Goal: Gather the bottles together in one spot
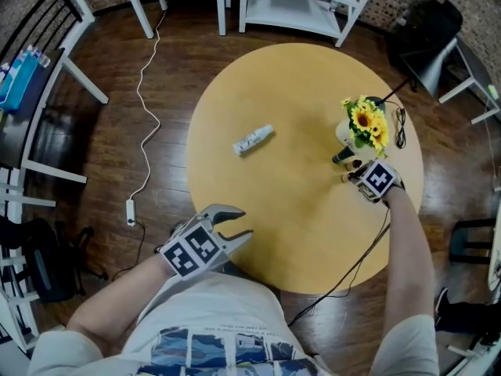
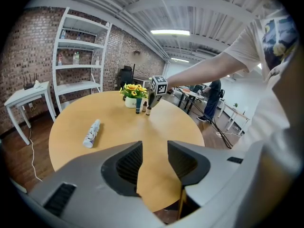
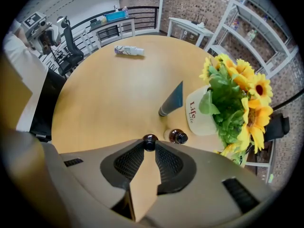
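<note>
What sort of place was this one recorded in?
Probably a loft-style office or workshop: an exposed brick wall, a white shelving unit, and work desks beyond the round wooden table.

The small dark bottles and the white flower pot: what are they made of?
The gripped bottle and the free bottle: probably brown glass, glossy with light glints; tinted plastic is possible. The flower pot: smooth matte white with printed lettering, ceramic or plastic.

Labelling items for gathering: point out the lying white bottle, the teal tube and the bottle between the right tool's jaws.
white bottle (image 1: 253,139), head view, mid-body.
teal tube (image 3: 173,99), right gripper view, mid-body.
small dark bottle (image 3: 150,141), right gripper view, its cap.
</note>
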### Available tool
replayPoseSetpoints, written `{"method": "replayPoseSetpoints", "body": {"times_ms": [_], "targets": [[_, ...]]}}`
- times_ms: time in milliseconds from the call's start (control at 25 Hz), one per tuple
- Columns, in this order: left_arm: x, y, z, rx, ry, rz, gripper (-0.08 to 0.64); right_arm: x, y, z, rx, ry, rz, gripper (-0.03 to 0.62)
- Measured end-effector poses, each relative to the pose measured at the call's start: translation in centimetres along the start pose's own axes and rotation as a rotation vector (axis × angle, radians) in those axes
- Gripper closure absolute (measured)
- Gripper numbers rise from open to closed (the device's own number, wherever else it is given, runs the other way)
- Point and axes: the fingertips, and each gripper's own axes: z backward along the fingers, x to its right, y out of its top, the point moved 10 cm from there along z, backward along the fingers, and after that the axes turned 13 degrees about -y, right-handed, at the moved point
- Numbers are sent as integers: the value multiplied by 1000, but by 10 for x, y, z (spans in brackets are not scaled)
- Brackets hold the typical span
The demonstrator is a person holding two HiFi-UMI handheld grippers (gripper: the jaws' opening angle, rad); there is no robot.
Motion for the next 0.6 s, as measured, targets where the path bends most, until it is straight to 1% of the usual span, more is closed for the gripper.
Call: {"method": "replayPoseSetpoints", "body": {"times_ms": [320,400,600], "targets": [[-2,-1,-6,-9,-16,5,396,0,-1,0,11,2,0,495],[-3,-1,-6,-8,-16,9,396,1,-1,1,14,-9,-5,456],[-4,-1,-7,-12,-26,5,396,3,-5,7,28,-32,-30,453]]}}
